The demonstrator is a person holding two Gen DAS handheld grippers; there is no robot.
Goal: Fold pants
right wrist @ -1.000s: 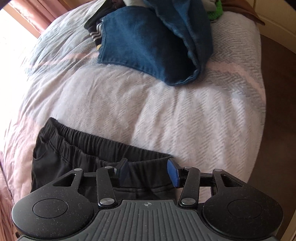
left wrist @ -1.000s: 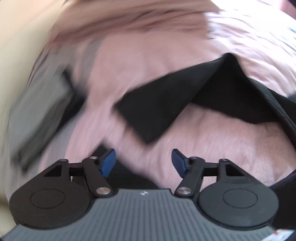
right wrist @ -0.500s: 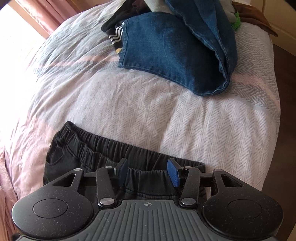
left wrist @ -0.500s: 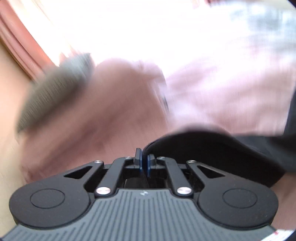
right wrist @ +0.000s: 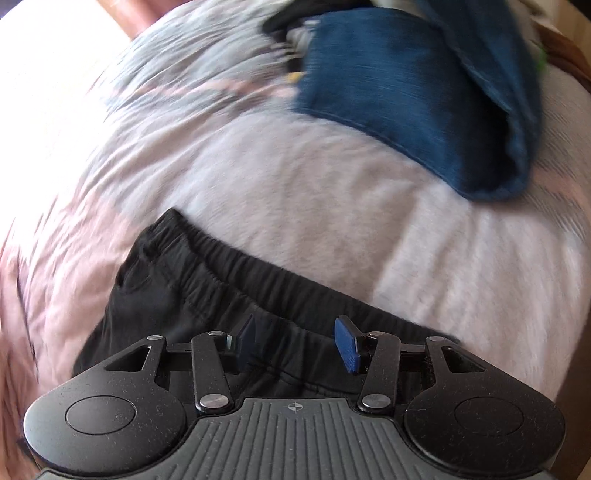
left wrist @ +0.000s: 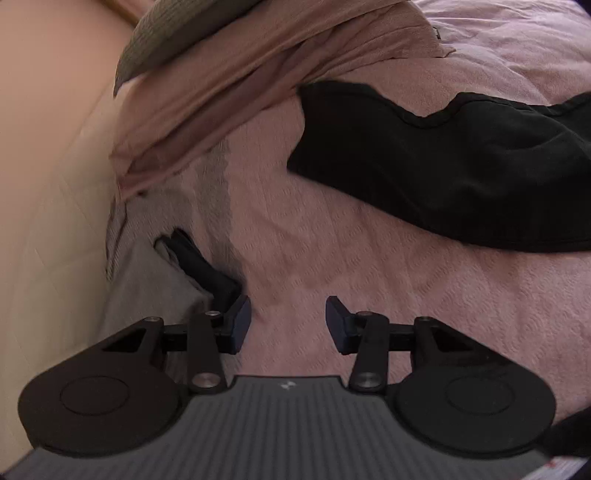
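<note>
Black pants lie on a pink bedspread. In the left wrist view a black pant leg (left wrist: 443,162) stretches across the upper right, its hem end toward the middle. My left gripper (left wrist: 288,326) is open over bare bedspread, below and left of that leg, holding nothing. In the right wrist view the elastic waistband (right wrist: 207,273) of the pants runs across the lower middle. My right gripper (right wrist: 295,341) is open just over the fabric below the waistband, with nothing pinched between its blue pads (right wrist: 347,349).
Blue jeans (right wrist: 424,92) and other clothes are piled at the far end of the bed. A pink sheet (left wrist: 258,74) and grey pillow (left wrist: 177,33) bunch at upper left by a cream wall (left wrist: 48,184). A small dark item (left wrist: 199,266) sits beside the left finger.
My left gripper was shut half a second ago and now stands open; its view has swung to the pant leg on the bedspread. The right gripper stayed open, shifting slightly over the waistband.
</note>
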